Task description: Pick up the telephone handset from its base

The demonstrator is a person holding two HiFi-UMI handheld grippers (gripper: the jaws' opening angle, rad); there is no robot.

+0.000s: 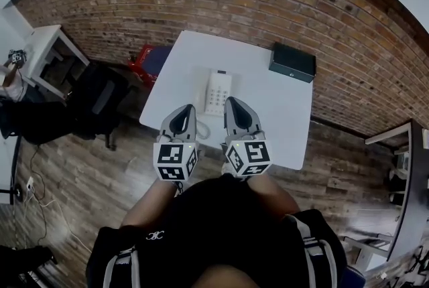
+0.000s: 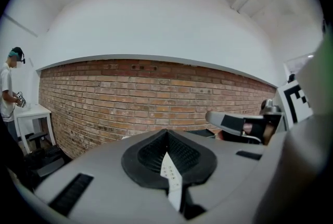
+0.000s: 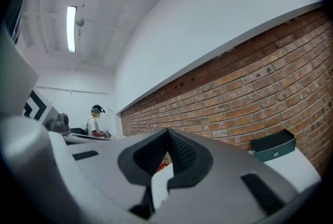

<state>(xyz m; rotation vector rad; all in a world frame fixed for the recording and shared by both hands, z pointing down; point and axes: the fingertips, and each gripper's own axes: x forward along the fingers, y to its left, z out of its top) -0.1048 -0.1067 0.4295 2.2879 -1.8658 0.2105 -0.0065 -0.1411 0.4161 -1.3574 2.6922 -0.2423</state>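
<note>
A white telephone (image 1: 218, 91) lies in the middle of the white table (image 1: 281, 119), and its handset rests on the base. Its coiled cord (image 1: 202, 130) trails toward the near edge. My left gripper (image 1: 190, 108) is shut and empty, its tip just short of the phone's near left corner. My right gripper (image 1: 230, 101) is also shut with nothing in it, beside the phone's near right corner. In the left gripper view, the phone's keypad (image 2: 170, 176) shows through the gap below the closed left gripper (image 2: 166, 133). The right gripper view shows the closed right gripper (image 3: 167, 132) over bare table.
A dark box (image 1: 292, 61) (image 3: 273, 146) sits at the table's far right corner. A red crate (image 1: 142, 59) and a black chair (image 1: 100, 96) stand left of the table. A brick wall runs behind. A person (image 2: 9, 92) stands at a white desk (image 1: 47, 52) far left.
</note>
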